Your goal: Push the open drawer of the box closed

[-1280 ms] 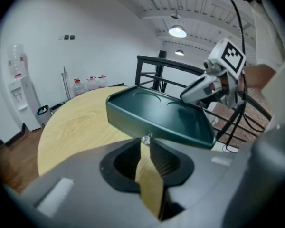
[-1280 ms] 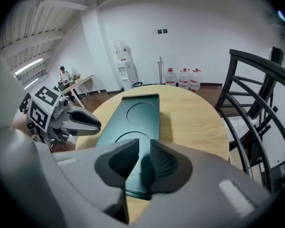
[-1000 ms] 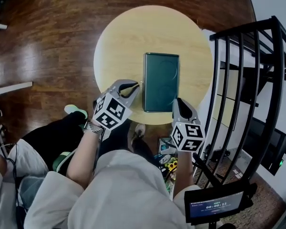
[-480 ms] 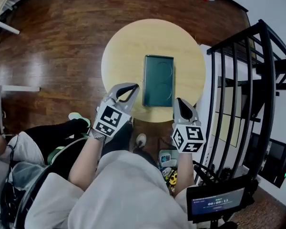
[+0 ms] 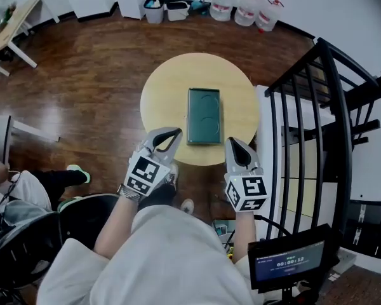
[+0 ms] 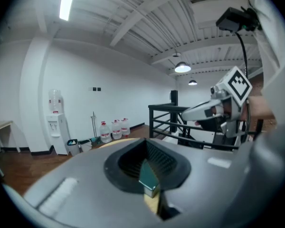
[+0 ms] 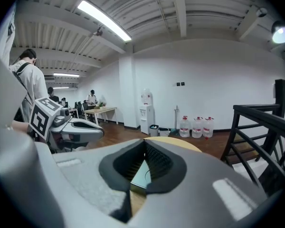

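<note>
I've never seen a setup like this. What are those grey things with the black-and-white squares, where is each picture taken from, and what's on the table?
There is no robot here. A person holds a grey two-jaw gripper in each hand: the left gripper and the right gripper. The cubes with black-and-white squares are part of them. The overhead picture comes from a camera on the person's head, looking steeply down. The other two come from cameras riding on each gripper, looking along its jaws. On the round light wooden table lies one dark green rectangular box. Both grippers are shut and hold nothing. They hover at the table's near edge, apart from the box.
</note>
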`<state>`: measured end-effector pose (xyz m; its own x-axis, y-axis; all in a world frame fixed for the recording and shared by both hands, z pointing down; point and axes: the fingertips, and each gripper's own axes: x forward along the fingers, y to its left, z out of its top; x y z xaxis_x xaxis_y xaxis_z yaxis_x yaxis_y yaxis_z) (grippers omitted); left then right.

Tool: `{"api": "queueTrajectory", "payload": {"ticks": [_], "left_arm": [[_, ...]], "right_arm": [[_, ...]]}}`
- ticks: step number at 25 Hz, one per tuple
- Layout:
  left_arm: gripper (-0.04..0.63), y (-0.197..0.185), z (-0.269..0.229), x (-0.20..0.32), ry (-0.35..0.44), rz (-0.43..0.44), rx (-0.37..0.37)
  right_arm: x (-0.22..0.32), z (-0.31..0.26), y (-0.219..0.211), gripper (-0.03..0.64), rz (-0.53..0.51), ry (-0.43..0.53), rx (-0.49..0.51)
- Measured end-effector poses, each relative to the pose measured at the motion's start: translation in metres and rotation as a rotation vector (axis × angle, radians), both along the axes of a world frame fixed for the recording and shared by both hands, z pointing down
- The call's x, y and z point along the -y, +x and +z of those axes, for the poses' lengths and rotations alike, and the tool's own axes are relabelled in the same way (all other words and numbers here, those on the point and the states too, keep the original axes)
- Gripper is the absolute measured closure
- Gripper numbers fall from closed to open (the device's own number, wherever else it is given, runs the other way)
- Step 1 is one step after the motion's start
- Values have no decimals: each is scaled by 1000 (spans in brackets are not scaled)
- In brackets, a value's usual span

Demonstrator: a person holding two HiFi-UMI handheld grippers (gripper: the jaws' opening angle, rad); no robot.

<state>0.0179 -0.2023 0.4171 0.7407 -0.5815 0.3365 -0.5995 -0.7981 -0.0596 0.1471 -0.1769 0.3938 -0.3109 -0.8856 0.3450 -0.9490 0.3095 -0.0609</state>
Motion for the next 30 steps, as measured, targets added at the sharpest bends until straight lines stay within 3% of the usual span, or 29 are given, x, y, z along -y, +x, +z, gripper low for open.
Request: {"api": "queueTrajectory", "payload": {"ticks": [9,17,25,30], "left_arm": [[588,3,-56,-58,120,-36,-78],[588,2,-78,-112,139,-90,-111],[588,12,-83,-151,165,-58,-84],[588,9,-94,-159,196,-37,-106]], "right_arm": [[-49,-31,6,614,-15,90,-14],[-97,-59,5,614,-58,123,-16],[-129,-62,14,614,-42,128,16],[-142,-73,9,614,-20,159,28]]}}
